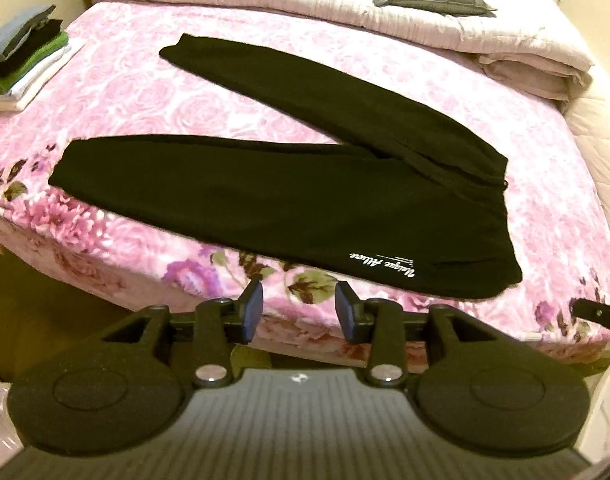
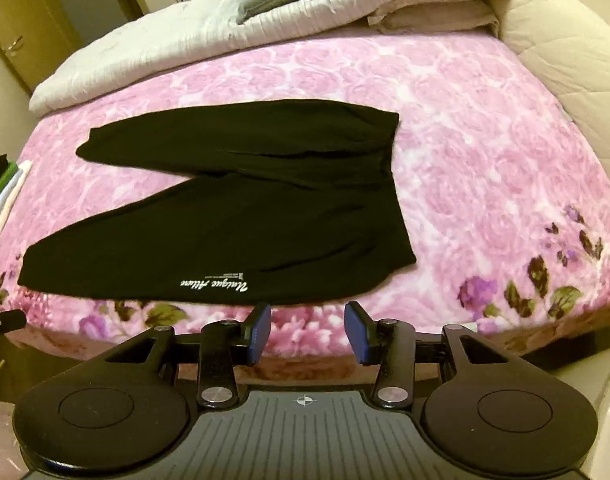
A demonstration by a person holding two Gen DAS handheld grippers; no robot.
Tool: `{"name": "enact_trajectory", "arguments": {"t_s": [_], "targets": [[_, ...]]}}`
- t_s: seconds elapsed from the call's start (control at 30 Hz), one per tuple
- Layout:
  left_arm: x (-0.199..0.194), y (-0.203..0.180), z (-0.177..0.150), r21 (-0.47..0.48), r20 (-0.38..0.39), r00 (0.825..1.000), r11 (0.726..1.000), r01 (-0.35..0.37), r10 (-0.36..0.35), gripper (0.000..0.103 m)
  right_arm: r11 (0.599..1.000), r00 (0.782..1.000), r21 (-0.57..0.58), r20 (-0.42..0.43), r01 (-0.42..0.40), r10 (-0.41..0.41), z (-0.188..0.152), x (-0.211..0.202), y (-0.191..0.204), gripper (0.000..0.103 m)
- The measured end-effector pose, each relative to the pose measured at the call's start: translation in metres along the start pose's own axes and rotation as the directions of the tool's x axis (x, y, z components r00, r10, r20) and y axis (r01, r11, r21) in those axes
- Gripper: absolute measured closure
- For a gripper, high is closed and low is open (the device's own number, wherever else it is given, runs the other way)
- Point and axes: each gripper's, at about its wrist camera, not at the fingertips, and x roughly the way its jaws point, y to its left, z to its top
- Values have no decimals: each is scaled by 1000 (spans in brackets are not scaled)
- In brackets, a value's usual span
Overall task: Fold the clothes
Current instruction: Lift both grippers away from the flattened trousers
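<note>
While both grippers are hanging just off the near edge of the bed (image 1: 153, 92), nothing is being held yet, so the fold of this garment looks to be only starting. At the far left a stack of folded clothes (image 1: 29, 64) is sitting on the floral cover. Right of it, the black trousers (image 1: 265, 200) are lying flat across the middle of the bed, their 2 legs splaying out toward the left in a V and the waist end pointing right, with white lettering (image 1: 381, 267) near the closest hem edge. The left gripper (image 1: 299, 312) is hovering with its jaws apart, short of the cloth. The right gripper (image 2: 308, 332) is likewise standing apart and empty, just near the lettering. Judging from this layout, the next move is calling for pinching the far leg and laying it over the near one.
</note>
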Motion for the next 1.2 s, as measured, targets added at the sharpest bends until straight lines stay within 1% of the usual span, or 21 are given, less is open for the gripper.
{"name": "enact_trajectory", "arguments": {"t_s": [0.1, 0.2, 0.27, 0.37, 0.73, 1.2], "targets": [[-5, -5, 2, 45, 13, 1000, 999, -24, 23, 66, 1000, 999, -3, -17, 29, -29, 3, 2, 7, 58], [-10, -7, 5, 79, 27, 998, 995, -66, 64, 66, 1000, 999, 1, -31, 23, -23, 3, 3, 12, 58], [-13, -7, 6, 85, 39, 996, 993, -79, 76, 66, 1000, 999, 3, -41, 18, -18, 1, 3, 14, 58], [-20, -8, 5, 83, 51, 996, 993, -82, 78, 65, 1000, 998, 5, -54, 10, -10, -3, 2, 16, 58], [-36, -10, -12, 62, 54, 994, 993, -99, 96, 65, 1000, 996, -17, -84, 2, -4, -15, -8, 21, 58], [-40, -3, -41, 49, -5, 990, 989, -141, 142, 65, 999, 990, -45, -140, -7, 0, -40, -5, 23, 58]]}}
